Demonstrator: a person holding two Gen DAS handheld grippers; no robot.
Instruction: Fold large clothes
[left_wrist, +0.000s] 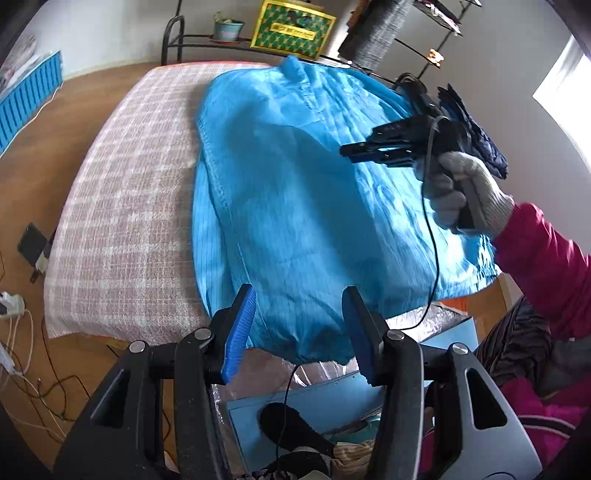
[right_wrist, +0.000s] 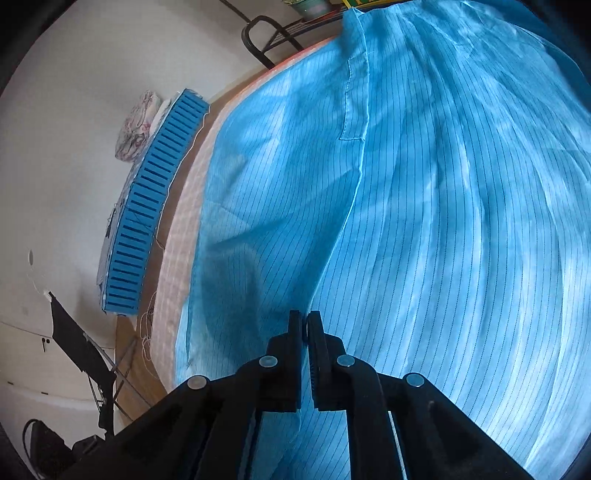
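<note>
The left wrist view shows the blue garment (left_wrist: 295, 192) spread over the checked bed's (left_wrist: 125, 206) right side, left tool (left_wrist: 299, 328) spread and empty, while only the right wrist view shows the right tool (right_wrist: 305, 321) slightly parted over a fold

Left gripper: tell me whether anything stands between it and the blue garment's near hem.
Nothing visible does. The left gripper hangs open directly over the near hem of the blue garment, with only air between; its thin black cable trails below, clear of the fingers.
</note>
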